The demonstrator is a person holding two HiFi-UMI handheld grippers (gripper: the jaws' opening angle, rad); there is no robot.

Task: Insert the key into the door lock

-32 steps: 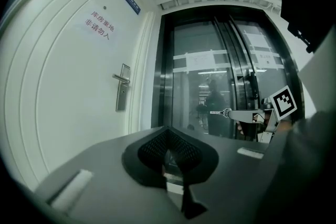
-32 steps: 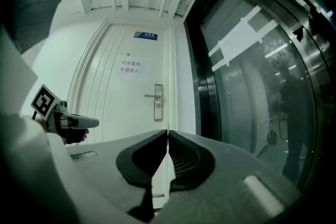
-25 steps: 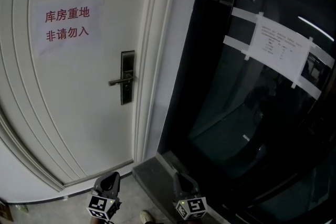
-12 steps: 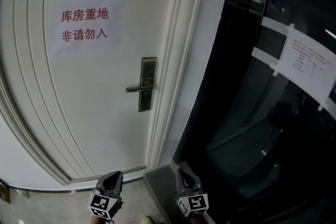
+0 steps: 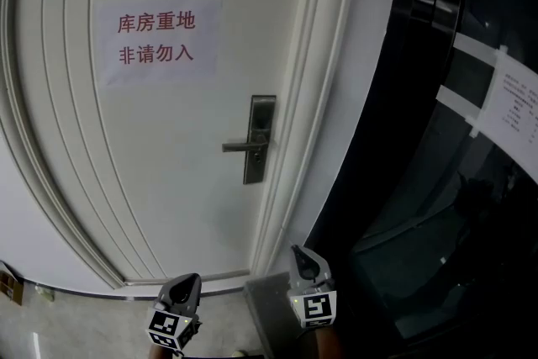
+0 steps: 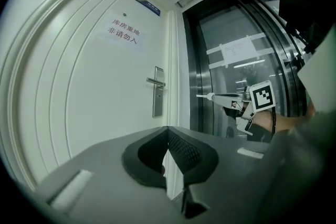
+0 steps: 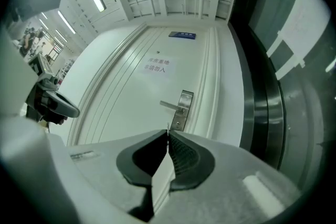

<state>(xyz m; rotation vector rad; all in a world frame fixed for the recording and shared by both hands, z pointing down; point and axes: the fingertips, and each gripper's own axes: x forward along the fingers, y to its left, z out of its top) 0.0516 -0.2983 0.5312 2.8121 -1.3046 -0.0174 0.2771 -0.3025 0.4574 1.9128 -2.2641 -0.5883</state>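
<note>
The white door (image 5: 168, 181) carries a steel lock plate (image 5: 259, 139) with a lever handle (image 5: 242, 146) pointing left. My right gripper (image 5: 299, 253) is low in the head view, below and right of the lock and well short of it, shut on the key. In the left gripper view the key (image 6: 203, 95) shows as a thin metal tip sticking out of the right gripper (image 6: 212, 96). In the right gripper view the jaws (image 7: 168, 131) point at the lock plate (image 7: 183, 106). My left gripper (image 5: 188, 278) is shut and holds nothing; its jaws (image 6: 168, 128) face the door.
A paper sign with red characters (image 5: 158, 40) is stuck on the door above the lock. Right of the white door frame (image 5: 332, 97) stands a dark glass door (image 5: 454, 206) with a taped notice (image 5: 517, 101). A grey sill (image 5: 269, 303) lies at the frame's foot.
The door and lock have slid to the right in the head view. My right gripper has risen and come closer to the door frame. The left gripper has barely shifted.
</note>
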